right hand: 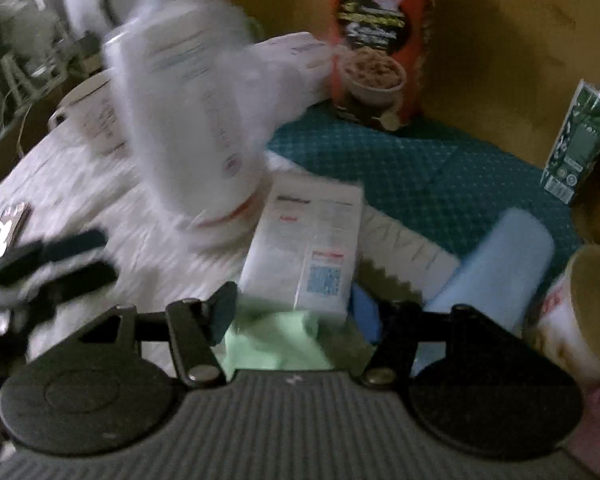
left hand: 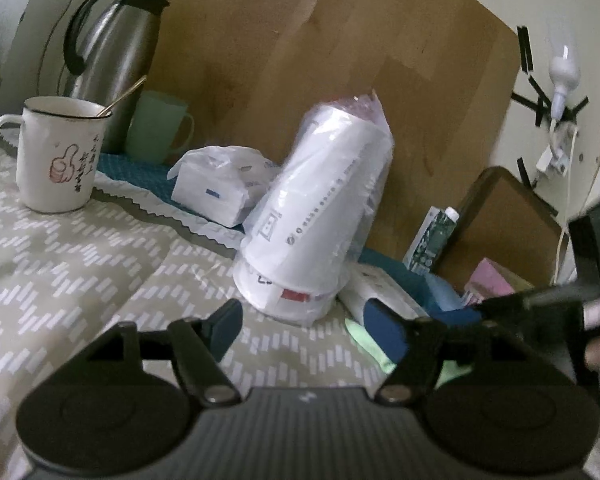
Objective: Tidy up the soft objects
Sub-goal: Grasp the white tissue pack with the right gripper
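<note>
Both grippers hover low over the bench [left hand: 60, 240], jaws apart and empty: the left gripper [left hand: 300, 320] faces a bagged stack of cups [left hand: 316, 208], the right gripper [right hand: 294, 312] sits over a green cloth [right hand: 272, 340]. The cloth lies crumpled on the bench just in front of the right jaws, partly under a flat white packet [right hand: 304, 240], with a blue roll [right hand: 496, 264] beside it. It looks light, limp and unbreakable; pinching a raised fold near its exposed edge should hold better than the flat middle. The packet may drag along.
</note>
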A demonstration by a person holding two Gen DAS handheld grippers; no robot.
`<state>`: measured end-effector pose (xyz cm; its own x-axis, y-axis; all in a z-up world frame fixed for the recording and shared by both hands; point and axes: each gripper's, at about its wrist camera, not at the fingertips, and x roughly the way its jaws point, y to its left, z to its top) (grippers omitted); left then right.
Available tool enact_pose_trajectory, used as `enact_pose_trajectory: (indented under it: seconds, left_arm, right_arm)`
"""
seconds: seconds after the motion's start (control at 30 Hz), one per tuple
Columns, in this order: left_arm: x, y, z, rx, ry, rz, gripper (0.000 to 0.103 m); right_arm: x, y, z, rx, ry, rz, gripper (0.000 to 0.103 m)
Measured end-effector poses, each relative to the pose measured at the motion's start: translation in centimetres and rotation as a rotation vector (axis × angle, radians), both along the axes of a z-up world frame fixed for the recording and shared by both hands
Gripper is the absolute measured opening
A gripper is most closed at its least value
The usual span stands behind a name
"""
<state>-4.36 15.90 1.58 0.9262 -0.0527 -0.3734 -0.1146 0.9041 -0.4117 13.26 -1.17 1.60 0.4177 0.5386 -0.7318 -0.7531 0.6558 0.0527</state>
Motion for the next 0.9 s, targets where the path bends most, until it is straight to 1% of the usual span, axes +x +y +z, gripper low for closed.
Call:
enact_pose_trajectory:
  seconds: [0.03, 0.1, 0.13, 0.2, 0.23, 0.27, 0.3, 0.37, 0.4, 0.43, 0.53, 0.57, 0.67, 0.73, 0.8, 0.87, 0.9]
  left_arm:
    - [0.0, 0.1, 0.0, -0.005, 0.002, 0.003, 0.069]
    - [0.2, 0.2, -0.1, -0.008, 0.006, 0.005, 0.069]
    - [0.2, 0.2, 0.0, -0.008, 0.004, 0.004, 0.069]
    - [0.2, 0.1, 0.0, -0.003, -0.002, 0.002, 0.069]
    - [0.2, 0.0, 0.0, 0.002, -0.001, 0.004, 0.069]
    - [0.2, -0.1, 0.0, 0.004, -0.001, 0.006, 0.069]
    - [0.1, -0.1, 0.0, 0.005, -0.001, 0.006, 0.069]
    - [0.1, 0.0, 0.0, 0.0, -0.002, 0.004, 0.069]
    - [0.1, 0.2, 0.0, -0.007, -0.004, 0.002, 0.069]
    - [0.1, 0.3, 0.0, -0.018, -0.007, -0.001, 0.069]
    - [0.0, 1.1, -0.2, -0.067, -0.014, -0.019, 0.069]
    - [0.0, 1.3, -0.2, -0.086, -0.017, -0.031, 0.069]
    - [-0.2, 1.7, -0.3, -0.128, -0.023, -0.072, 0.072]
    - [-0.1, 1.4, -0.3, -0.141, 0.008, -0.102, 0.072]
    - [-0.3, 0.3, -0.5, -0.16, 0.076, -0.11, 0.071]
    - [-0.9, -1.5, -0.7, -0.2, 0.118, -0.177, 0.07]
    - [-1.3, -2.5, -0.6, -0.204, 0.133, -0.215, 0.07]
  right_arm:
    - [-0.7, 0.0, -0.2, -0.006, -0.044, 0.005, 0.067]
    - [-1.1, 0.1, -0.4, -0.001, -0.109, -0.029, 0.068]
    - [-1.0, 0.1, -0.5, 0.019, -0.121, -0.059, 0.069]
    - [-0.5, 0.0, -0.5, 0.097, -0.103, -0.094, 0.073]
    - [-0.2, 0.0, -0.4, 0.126, -0.092, -0.105, 0.079]
    - [0.1, 0.2, -0.5, 0.14, -0.093, -0.114, 0.081]
    - [0.3, 0.8, -0.8, 0.123, -0.109, -0.129, 0.079]
    - [1.3, 1.6, -1.6, 0.074, -0.104, -0.155, 0.061]
    - [1.4, 1.1, -1.4, 0.089, -0.112, -0.164, 0.061]
    - [1.0, 0.6, -0.8, 0.116, -0.141, -0.164, 0.06]
    - [-1.7, -1.0, 1.2, 0.157, -0.249, -0.151, 0.061]
    - [-2.9, -1.7, 1.7, 0.172, -0.267, -0.141, 0.061]
    - [-7.3, -4.0, 2.1, 0.223, -0.256, -0.079, 0.061]
    - [-10.5, -5.4, 1.2, 0.221, -0.247, -0.035, 0.061]
    - [-13.3, -6.6, -0.2, 0.212, -0.227, -0.01, 0.061]
    - [-15.2, -7.6, -1.6, 0.201, -0.221, -0.011, 0.062]
    - [-15.9, -8.0, -2.2, 0.202, -0.217, -0.017, 0.062]
